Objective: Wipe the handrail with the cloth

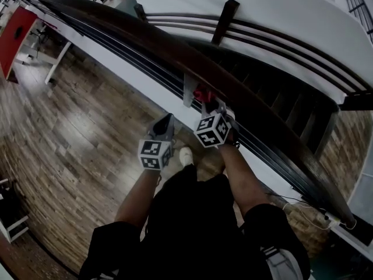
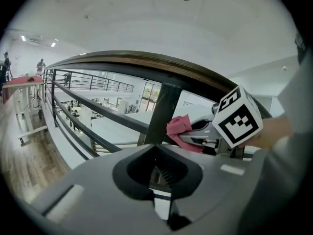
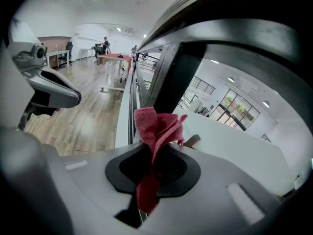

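Standing at a curved dark wooden handrail [image 1: 145, 37] above a stairwell, wood-plank floor [image 1: 76, 133] underfoot.

Right tongs [image 1: 205, 101]: clamped on a red cloth [image 1: 201, 92]. In the right gripper view the cloth [image 3: 154, 131] is pinched between the closed jaws of the tongs [image 3: 152, 168], with a bunched tuft standing up past the tips and a tail hanging back through the jaw recess. The tips point at a dark upright post [image 3: 171, 77] under the rail [image 3: 234, 13]. From the left gripper view, the cloth [image 2: 179, 125] sits just beside that post [image 2: 161, 111], below the top rail [image 2: 146, 62] and level with the thin lower bars. Whether cloth touches rail or post I cannot tell.

Left tongs [image 1: 165, 123]: held near the right pair, on the floor side of the rail, apart from it. Its own view shows the jaws [image 2: 156, 153] together with nothing between them, aimed at the post. The right gripper view catches these tongs [image 3: 54, 92] at its left edge.

Background: a red-topped desk [image 1: 17, 31] far along the floor. A white shoe [image 1: 185, 155] shows between the forearms.
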Tool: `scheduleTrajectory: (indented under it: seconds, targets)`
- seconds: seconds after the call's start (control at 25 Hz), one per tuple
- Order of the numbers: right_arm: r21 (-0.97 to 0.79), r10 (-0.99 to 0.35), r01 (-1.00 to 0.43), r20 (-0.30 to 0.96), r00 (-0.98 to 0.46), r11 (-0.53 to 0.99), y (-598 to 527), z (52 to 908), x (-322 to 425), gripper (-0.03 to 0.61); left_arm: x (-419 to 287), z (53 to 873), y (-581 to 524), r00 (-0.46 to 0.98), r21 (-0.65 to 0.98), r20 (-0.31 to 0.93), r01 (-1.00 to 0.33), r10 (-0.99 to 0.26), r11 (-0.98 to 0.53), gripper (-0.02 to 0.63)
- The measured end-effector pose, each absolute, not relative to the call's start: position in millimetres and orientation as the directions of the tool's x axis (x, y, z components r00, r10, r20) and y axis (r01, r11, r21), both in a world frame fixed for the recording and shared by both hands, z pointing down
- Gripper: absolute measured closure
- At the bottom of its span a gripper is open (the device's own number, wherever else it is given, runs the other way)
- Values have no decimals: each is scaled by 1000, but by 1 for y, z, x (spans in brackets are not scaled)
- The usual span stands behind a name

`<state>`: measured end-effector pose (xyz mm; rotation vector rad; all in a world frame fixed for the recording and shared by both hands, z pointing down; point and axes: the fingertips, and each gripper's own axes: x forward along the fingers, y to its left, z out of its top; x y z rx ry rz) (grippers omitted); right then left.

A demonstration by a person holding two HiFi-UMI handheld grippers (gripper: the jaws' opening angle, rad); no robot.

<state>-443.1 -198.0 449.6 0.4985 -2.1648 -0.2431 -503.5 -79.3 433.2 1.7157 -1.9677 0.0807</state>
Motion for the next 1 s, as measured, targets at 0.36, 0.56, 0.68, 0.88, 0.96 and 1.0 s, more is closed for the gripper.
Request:
scheduleTrajectory:
  seconds: [0.36, 0.56, 0.68, 0.88, 0.96, 1.0]
  targets:
    - [246, -369, -274, 614, -698, 930, -160, 415, -441, 537, -495, 414, -69, -82, 224, 407, -956, -910, 187, 614]
    - [232, -404, -330, 553, -729, 915, -139, 394, -393, 537, -452, 406, -76, -26, 200, 394, -973, -919, 113, 614]
    - [228, -452, -392, 503, -737, 891, -134, 379, -341, 537, -408, 400, -86, 35, 211, 371, -976, -928, 47, 614]
    - [240, -564, -515, 455, -689, 823, -133, 364, -225, 537, -298, 389, -102, 173, 194, 318, -974, -932, -115, 614]
    - [252, -607, -559, 453, -653, 790, -132, 362, -174, 537, -252, 388, -106, 217, 203, 301, -966, -929, -160, 614]
    - [261, -629, -581, 452, -632, 771, -131, 360, -148, 537, -230, 386, -108, 238, 212, 293, -961, -926, -180, 614]
